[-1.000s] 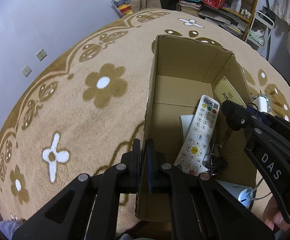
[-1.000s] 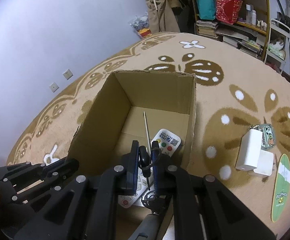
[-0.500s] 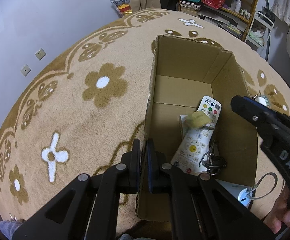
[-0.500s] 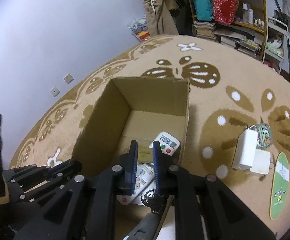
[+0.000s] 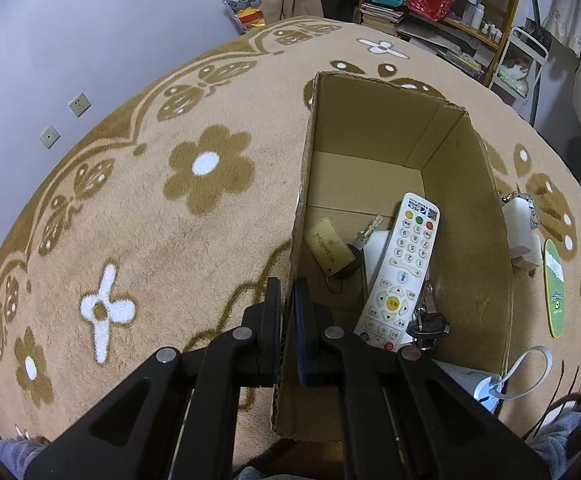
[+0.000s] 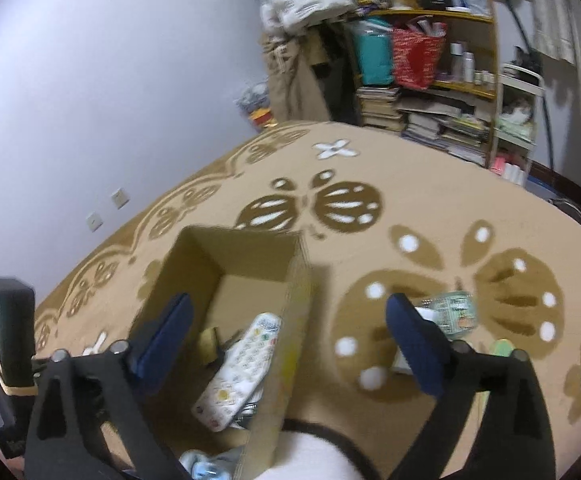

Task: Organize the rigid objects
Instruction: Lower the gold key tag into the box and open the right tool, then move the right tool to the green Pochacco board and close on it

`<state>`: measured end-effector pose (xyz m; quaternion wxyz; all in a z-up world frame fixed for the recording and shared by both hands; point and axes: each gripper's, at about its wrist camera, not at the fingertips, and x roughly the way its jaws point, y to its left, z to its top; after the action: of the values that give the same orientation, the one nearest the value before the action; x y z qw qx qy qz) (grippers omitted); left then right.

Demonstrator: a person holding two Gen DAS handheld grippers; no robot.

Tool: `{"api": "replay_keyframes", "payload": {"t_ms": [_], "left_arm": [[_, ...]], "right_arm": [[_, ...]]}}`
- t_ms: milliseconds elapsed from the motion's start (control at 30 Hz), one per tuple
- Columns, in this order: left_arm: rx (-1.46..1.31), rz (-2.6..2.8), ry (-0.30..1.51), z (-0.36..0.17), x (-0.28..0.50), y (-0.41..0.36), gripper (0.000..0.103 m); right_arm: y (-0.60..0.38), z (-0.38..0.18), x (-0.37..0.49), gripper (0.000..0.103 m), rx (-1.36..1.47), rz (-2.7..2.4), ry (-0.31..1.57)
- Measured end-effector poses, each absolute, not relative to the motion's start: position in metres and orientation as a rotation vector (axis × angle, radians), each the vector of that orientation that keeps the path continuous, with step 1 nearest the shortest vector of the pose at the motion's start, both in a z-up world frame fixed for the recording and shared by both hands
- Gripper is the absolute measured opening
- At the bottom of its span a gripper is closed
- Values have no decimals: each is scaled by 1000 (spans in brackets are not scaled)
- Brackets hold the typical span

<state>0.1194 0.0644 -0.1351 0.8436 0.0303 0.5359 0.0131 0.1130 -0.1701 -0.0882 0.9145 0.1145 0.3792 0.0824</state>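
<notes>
left hand-held gripper (image 5: 288,320) clamped on cardboard box (image 5: 374,128) wall at 6 o'clock | right hand-held gripper (image 6: 286,340) jaws opening, nothing between | gold key tag (image 5: 327,243) lay in box, 9 o'clock of remote (image 5: 400,268) | next: white charger (image 5: 519,232) on carpet (image 5: 138,216), 3 o'clock of box; looked rigid, light, slick, take flat sides

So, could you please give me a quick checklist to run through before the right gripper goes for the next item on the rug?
1. Left gripper clamped on the box wall: ok.
2. Right gripper jaws opening, nothing between them: ok.
3. Gold tag lying inside the box: ok.
4. Remote inside the box: ok.
5. White charger out on the rug: ok.
6. Clear path to the charger: cannot tell, right view blurred.
</notes>
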Motion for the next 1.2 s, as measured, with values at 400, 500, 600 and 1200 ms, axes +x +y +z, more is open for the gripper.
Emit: {"api": "replay_keyframes", "payload": {"t_ms": [400,500,600,1200], "left_arm": [[72,32,1131,-135,119,64,6],[72,32,1131,-134,119,64,7],[69,31,1132,-135,119,64,7],[70,32,1132,-135,119,64,8]], "right_arm": [[-251,-92,106,103,217,-118,751],[-269,-105,105,103,221,-185,776],[-286,-118,103,103,259,-212,800],[-338,-209,81,103,376,-365,1001]]}}
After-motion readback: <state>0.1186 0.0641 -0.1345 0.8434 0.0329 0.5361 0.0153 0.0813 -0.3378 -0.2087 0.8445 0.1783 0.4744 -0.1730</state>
